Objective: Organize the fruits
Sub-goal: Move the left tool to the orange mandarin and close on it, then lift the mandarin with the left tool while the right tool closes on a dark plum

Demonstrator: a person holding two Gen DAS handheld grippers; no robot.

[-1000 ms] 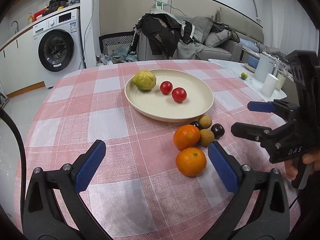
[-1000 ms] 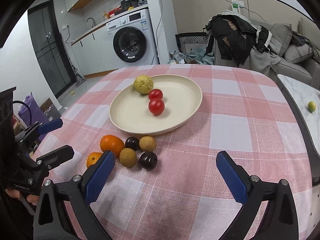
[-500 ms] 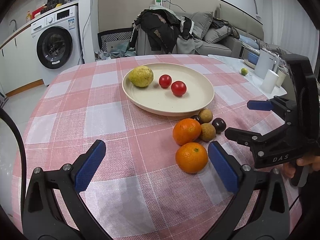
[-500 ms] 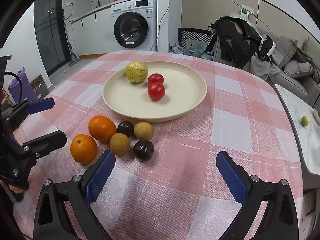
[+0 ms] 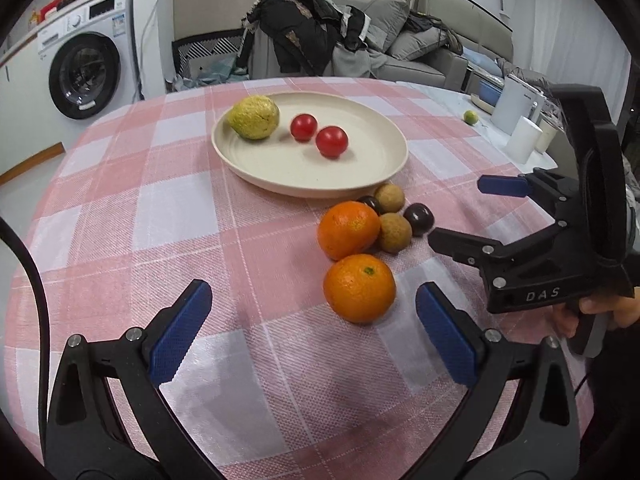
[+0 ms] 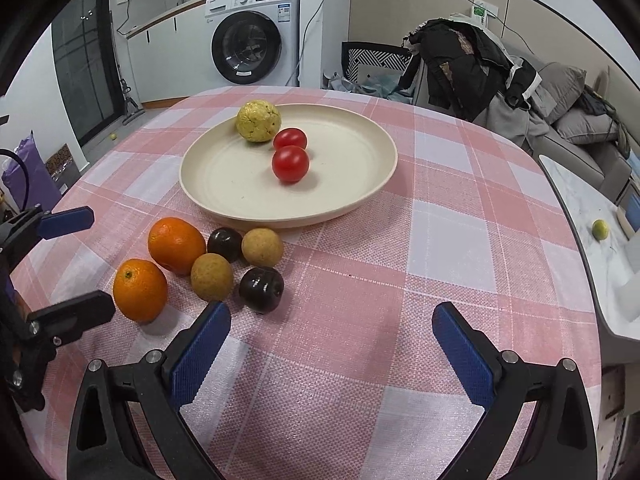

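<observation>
Both grippers moved closer to fruits, near orange (image 5: 359, 288) stem-up, jaws apart.

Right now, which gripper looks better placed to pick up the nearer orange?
Probably the left gripper: it is open, and the nearer orange lies just ahead between its fingers. The right gripper, also open, has it off to the side.

Two oranges (image 6: 176, 245), two tomatoes (image 6: 290, 163), two longans (image 6: 262, 247), two dark plums (image 6: 261, 289), one yellow fruit (image 6: 258, 121), one plate (image 6: 224, 176)
</observation>
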